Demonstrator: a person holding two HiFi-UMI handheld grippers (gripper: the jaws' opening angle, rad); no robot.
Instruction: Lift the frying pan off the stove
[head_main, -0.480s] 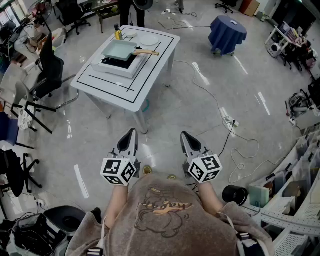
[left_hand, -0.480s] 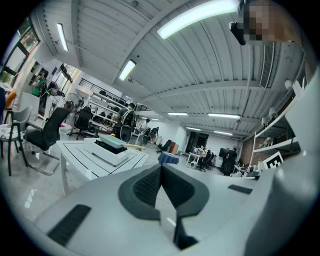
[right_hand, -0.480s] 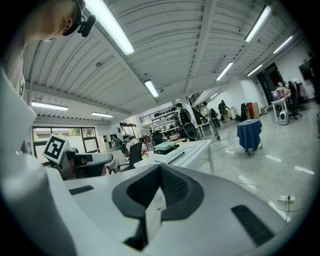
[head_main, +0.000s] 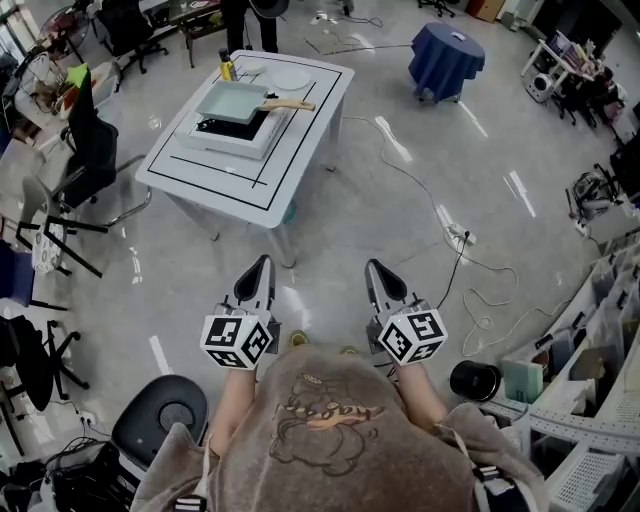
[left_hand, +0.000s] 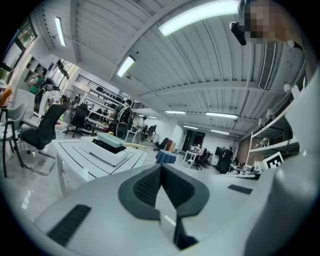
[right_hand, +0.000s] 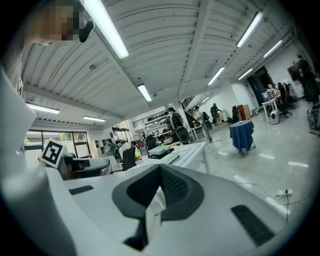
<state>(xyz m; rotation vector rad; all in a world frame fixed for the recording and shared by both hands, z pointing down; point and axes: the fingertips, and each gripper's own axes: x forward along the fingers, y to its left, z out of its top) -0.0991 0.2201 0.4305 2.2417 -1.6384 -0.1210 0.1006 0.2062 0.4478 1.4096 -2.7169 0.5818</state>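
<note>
Left gripper (head_main: 262, 267): jaws closed together, nothing between them, tip pointing forward and slightly downward. Right gripper (head_main: 374, 271): alongside it to the right, apart, same heading, jaws closed together, empty. Forearms (head_main: 232, 398): run back behind each gripper's marker cube (head_main: 238, 342).

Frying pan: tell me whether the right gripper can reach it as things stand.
Probably not yet: the right gripper hangs near the person's body, with floor between it and the table bearing the frying pan. Nothing blocks the way.
</note>
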